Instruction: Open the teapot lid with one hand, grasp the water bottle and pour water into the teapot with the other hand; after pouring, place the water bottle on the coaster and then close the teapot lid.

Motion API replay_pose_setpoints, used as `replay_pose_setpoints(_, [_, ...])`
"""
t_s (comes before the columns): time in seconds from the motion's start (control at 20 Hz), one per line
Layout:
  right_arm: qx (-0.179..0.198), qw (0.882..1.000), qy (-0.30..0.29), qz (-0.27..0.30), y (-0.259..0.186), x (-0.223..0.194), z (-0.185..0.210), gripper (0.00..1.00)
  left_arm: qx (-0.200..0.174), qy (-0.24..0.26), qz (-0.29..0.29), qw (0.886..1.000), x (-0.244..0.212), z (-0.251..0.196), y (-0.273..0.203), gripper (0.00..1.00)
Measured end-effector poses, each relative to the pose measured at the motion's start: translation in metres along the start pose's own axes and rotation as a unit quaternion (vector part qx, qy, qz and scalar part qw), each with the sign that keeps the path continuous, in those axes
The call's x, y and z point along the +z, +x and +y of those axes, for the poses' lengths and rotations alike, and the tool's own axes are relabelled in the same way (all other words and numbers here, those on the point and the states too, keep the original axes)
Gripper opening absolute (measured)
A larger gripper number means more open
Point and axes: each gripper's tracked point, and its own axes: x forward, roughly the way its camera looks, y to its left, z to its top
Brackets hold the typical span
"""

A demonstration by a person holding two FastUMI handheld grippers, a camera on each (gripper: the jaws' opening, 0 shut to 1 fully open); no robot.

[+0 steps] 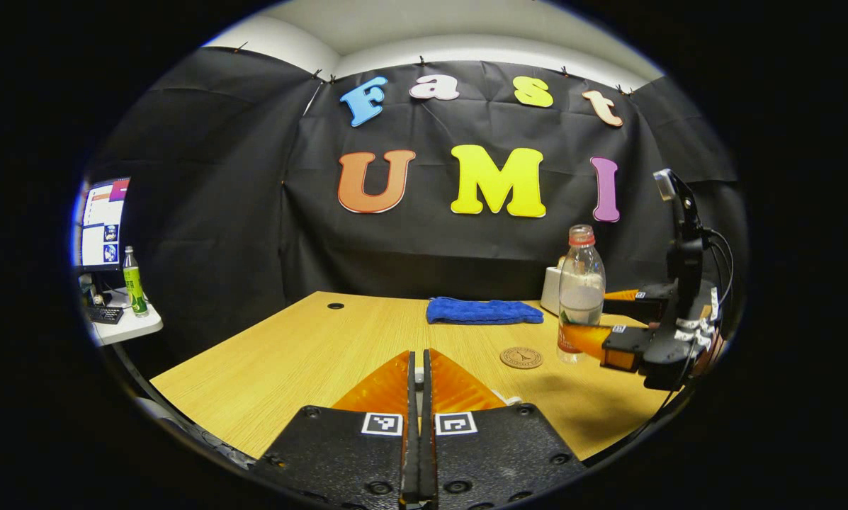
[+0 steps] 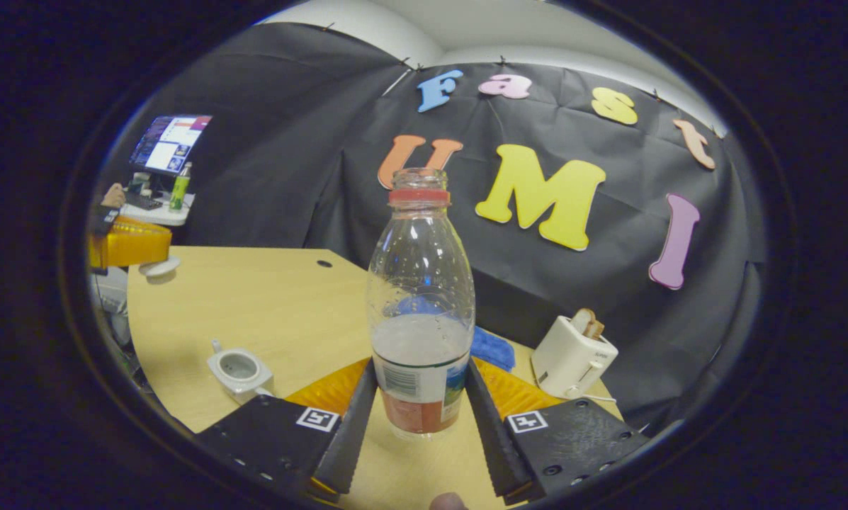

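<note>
Gripping clear plastic water bottle (image 2: 421, 312) low on label band, right gripper (image 2: 419, 425) is closing both fingers on it; bottle uncapped, roughly half full. Left gripper (image 1: 416, 375) is pinching near-shut on small pale piece, likely teapot lid; cannot tell for sure. Lidless white teapot (image 2: 238, 370) is sitting near-left on smooth wooden table (image 2: 268, 297). Round coaster (image 1: 521, 357) is lying just beside bottle. Risk: smooth, rounded bottle slipping or sloshing, narrow teapot mouth inviting spill. Blue towel (image 1: 484, 310), toaster (image 2: 571, 355) sitting farther off.
</note>
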Motion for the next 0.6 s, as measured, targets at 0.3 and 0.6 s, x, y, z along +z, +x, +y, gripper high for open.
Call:
replay_pose_setpoints(0.3, [0.01, 0.994, 0.109, -0.011, 0.045, 0.011, -0.021, 0.73, -0.004, 0.011, -0.004, 1.0, -0.001, -0.001, 0.002, 0.03])
replay_pose_setpoints(0.6, [0.017, 0.99, 0.137, 0.002, 0.099, -0.015, -0.023, 0.71, 0.009, 0.031, -0.007, 0.999, -0.004, 0.008, 0.005, 0.03])
